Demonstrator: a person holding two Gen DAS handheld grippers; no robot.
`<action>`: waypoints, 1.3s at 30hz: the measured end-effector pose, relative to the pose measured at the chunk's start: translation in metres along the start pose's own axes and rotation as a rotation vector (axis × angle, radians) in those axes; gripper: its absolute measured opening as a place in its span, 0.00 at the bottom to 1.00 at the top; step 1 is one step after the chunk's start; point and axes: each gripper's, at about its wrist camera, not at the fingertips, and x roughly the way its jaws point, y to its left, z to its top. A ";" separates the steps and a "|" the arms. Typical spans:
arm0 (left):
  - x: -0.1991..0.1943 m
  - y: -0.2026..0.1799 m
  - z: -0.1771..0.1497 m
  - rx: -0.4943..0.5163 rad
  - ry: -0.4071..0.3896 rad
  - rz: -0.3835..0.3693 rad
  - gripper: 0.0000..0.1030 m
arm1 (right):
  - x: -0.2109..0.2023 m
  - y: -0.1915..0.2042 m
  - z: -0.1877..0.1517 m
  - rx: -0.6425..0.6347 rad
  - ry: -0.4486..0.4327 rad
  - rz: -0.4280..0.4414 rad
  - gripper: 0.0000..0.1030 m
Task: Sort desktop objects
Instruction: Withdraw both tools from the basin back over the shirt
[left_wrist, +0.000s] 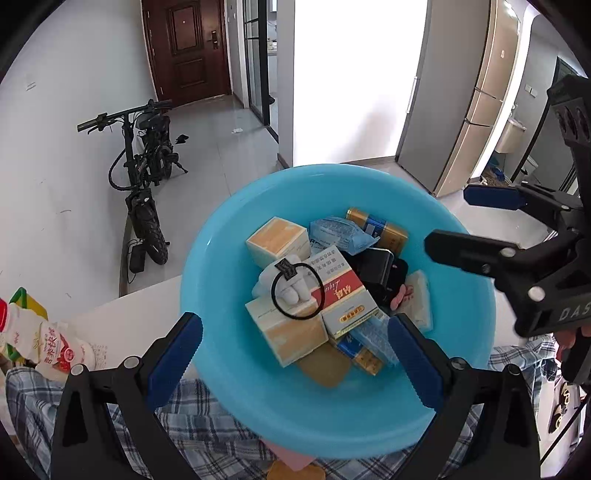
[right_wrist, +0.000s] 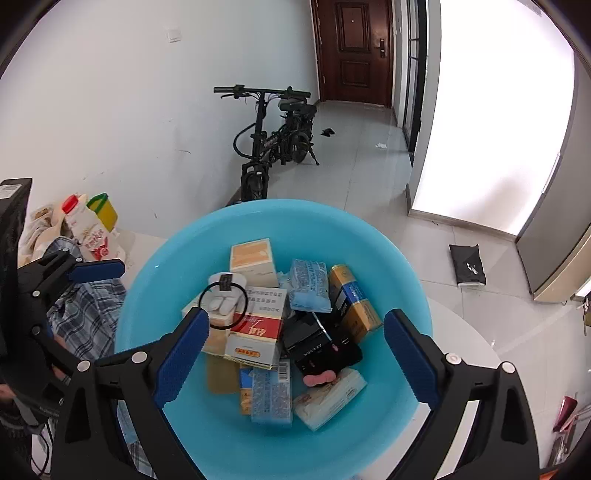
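Packed tight ahead of both open grippers: basin (right_wrist: 147, 295) heaped at centre with boxes (right_wrist: 253, 260), packets (right_wrist: 309, 284), battery (right_wrist: 351, 295) and a hair tie (right_wrist: 222, 304) on top. Bare blue floor only along the near wall, between the fingers. Left, checked cloth (right_wrist: 88, 317) and bottle (right_wrist: 88, 230) beside the rim.

left wrist — above, close | right wrist — above, close | shared: blue basin (left_wrist: 229, 369)

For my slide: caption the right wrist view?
Open right gripper above blue basin of boxes and a hair tie.
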 end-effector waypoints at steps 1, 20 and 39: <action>-0.002 0.000 -0.002 0.003 0.000 0.000 0.99 | -0.003 0.001 0.000 -0.003 -0.004 0.001 0.92; -0.061 0.008 -0.065 0.087 -0.022 0.039 0.99 | -0.047 0.029 -0.039 -0.089 -0.031 0.042 0.92; -0.104 0.013 -0.168 0.138 0.044 0.037 0.99 | -0.073 0.065 -0.136 -0.145 -0.033 0.161 0.92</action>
